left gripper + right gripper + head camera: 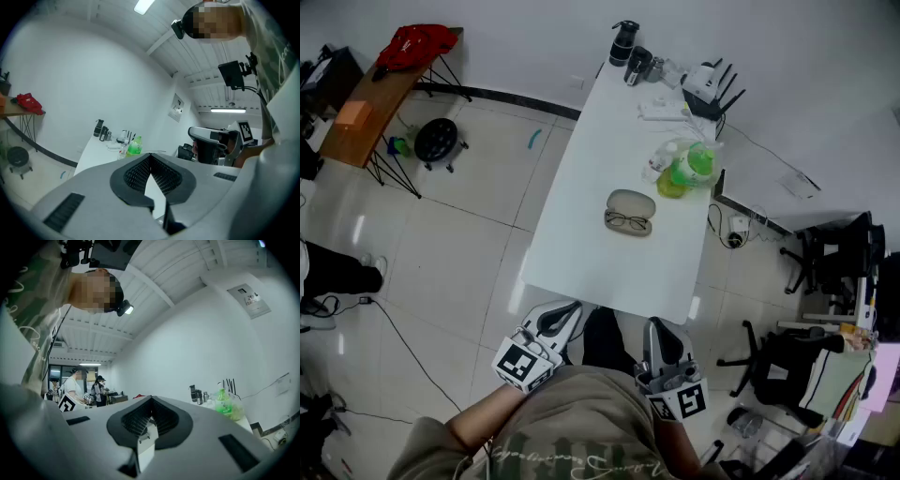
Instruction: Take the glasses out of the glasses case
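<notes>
Glasses case (631,202), pale and oval, lay on the white desk (581,234) well ahead of both grippers, roughly midway between their two lines of reach. The glasses (627,222) sat at the edge of the case nearest the grippers. From the head view it could not be told whether they rested in an open half of the case or just against it.

The left gripper (150,156) was held low, close to the person's body and short of the desk's near edge. Its jaws were drawn together to a thin slit, with nothing between them. The right gripper (151,399) hung level with it and just to its right. Its jaws were likewise closed and empty.

Beyond the case, farther from the grippers and a little to their right, stood a green bottle (697,165) in a clear bag. Past that, at the far end of the desk, were a dark flask (623,43) and a black router (710,86) with upright antennas. Far off to the left of the left gripper, a red bag (417,45) lay on a wooden bench (358,117). To the right of the right gripper, an office chair (787,361) stood on the tiled floor (459,253).
</notes>
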